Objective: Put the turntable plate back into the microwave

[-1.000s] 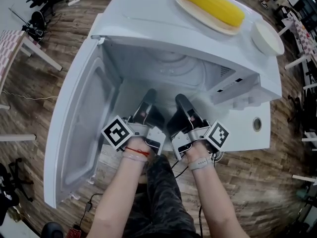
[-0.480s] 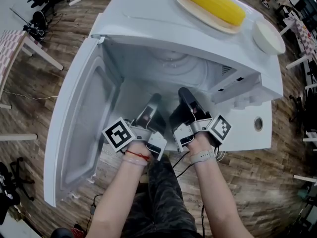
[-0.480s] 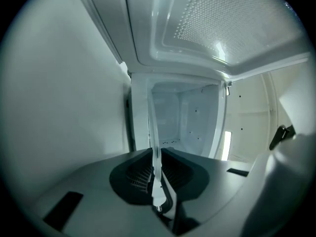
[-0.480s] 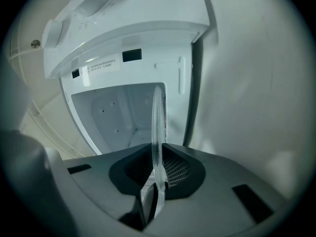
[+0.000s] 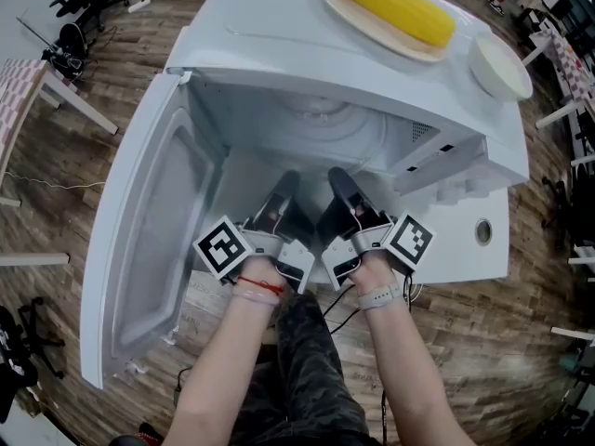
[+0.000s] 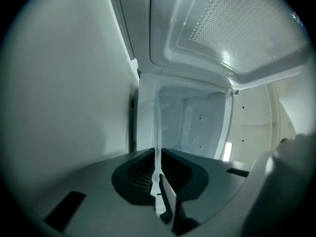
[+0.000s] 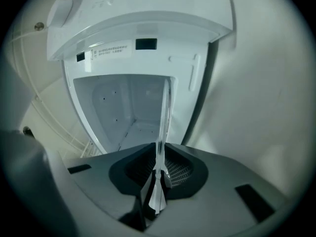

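The white microwave [image 5: 279, 45] stands open, its door [image 5: 153, 240] swung out to the left. A clear glass turntable plate [image 5: 321, 119] lies level in the mouth of the cavity, held by its near rim. My left gripper [image 5: 284, 189] and right gripper [image 5: 339, 182] sit side by side, both shut on that rim. In the left gripper view the plate [image 6: 158, 132] shows edge-on as a thin clear strip running from the left gripper [image 6: 158, 169] into the cavity [image 6: 192, 127]. The right gripper view shows the same: the plate's edge [image 7: 165, 112] clamped in the right gripper [image 7: 160, 164], cavity [image 7: 123, 107] beyond.
On top of the microwave lie a corn cob [image 5: 395, 7] on a flat plate and a white bowl [image 5: 497, 68]. The control panel with its round knob [image 5: 482, 232] is to the right of the opening. Wooden floor surrounds the unit.
Both grippers drifted slightly right and forward, then came back a little. They keep their hold on the plate throughout.
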`<state>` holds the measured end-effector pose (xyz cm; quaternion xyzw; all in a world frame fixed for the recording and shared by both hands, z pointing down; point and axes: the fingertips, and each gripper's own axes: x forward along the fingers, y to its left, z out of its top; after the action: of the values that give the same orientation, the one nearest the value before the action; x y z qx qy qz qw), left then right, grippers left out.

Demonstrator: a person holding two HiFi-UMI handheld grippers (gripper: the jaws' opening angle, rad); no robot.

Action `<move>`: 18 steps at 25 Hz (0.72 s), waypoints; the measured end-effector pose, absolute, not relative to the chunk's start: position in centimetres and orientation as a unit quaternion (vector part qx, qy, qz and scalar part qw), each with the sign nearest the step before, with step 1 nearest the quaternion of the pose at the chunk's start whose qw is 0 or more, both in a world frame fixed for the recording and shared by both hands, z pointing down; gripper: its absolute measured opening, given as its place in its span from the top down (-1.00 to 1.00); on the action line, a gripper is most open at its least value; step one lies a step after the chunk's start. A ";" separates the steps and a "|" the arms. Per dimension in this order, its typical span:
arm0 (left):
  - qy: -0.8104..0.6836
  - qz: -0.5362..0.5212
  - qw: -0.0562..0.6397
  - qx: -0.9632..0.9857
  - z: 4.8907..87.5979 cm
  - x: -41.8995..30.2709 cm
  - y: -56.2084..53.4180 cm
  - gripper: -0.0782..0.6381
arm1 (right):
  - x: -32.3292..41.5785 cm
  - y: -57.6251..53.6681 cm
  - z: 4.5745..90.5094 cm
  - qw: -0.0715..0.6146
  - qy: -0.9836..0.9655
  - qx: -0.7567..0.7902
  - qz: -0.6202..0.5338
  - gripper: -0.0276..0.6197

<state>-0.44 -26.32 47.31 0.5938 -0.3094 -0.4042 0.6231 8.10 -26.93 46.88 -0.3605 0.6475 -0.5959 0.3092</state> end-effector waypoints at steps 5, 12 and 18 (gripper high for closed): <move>-0.316 -0.412 0.622 0.586 47.6 -0.7 -27.2 0.66 | 7.1 -25.7 46.9 0.254 0.690 -0.359 -0.575 0.74; -0.307 -0.419 0.622 0.586 47.5 -0.3 -27.5 0.66 | 5.5 -25.7 47.0 0.165 0.735 -0.381 -0.536 0.78; -0.313 -0.419 0.618 0.586 47.7 -0.4 -28.4 0.65 | 5.7 -26.5 47.3 0.168 0.730 -0.391 -0.534 0.81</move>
<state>-0.36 -28.44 47.70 0.5865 -0.3126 -0.4194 0.6184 5.74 -26.55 47.31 -0.3914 0.7301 -0.5344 0.1680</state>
